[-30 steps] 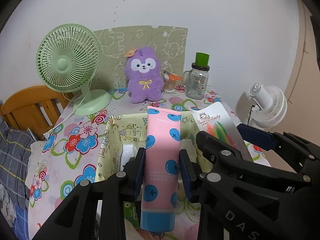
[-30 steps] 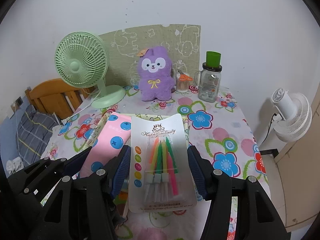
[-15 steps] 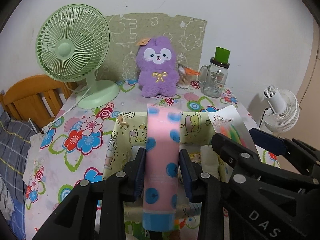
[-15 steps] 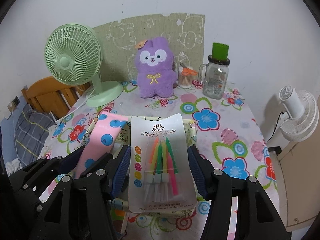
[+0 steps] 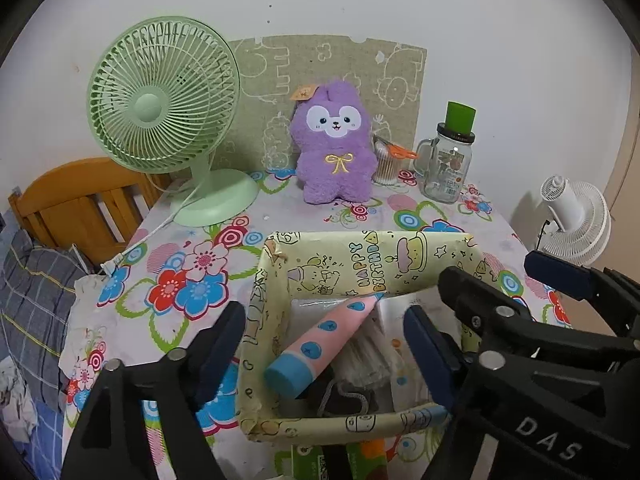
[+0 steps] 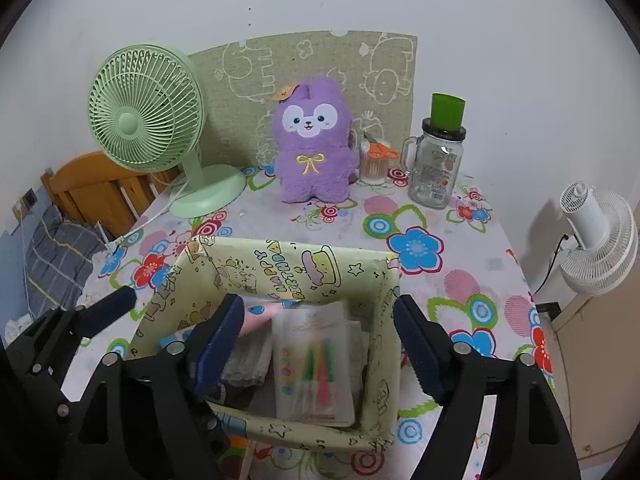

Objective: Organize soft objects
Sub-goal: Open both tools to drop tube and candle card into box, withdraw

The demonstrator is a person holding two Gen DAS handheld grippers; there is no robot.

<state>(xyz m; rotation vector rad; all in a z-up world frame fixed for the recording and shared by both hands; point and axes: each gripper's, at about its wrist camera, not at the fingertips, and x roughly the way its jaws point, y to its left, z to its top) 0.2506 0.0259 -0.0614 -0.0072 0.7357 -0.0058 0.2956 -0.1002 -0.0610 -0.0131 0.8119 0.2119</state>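
A yellow "Happy Birthday" paper box (image 5: 360, 260) (image 6: 288, 268) stands on the floral tablecloth. In it lies a pink tube with blue dots and a blue cap (image 5: 324, 340), tilted against the far wall. Beside it lies a card of coloured candles (image 6: 316, 360), blurred. My left gripper (image 5: 324, 314) hovers over the box, its jaws opening, and the pads are clear of the tube below. My right gripper (image 6: 319, 304) hangs over the candle card, its jaws also opening and touching nothing. A purple plush toy (image 5: 334, 152) (image 6: 314, 148) sits upright at the back.
A green desk fan (image 5: 164, 96) stands back left with its cord trailing. A glass jar mug with a green cup on it (image 5: 448, 168) and a swab pot with orange scissors (image 6: 376, 160) stand back right. A white fan (image 6: 596, 236) is off the table's right edge. A wooden frame (image 5: 80, 200) is left.
Both grippers have opened wide. The pink tube dropped out of the left one and the candle card out of the right one, and both now lie in the box.
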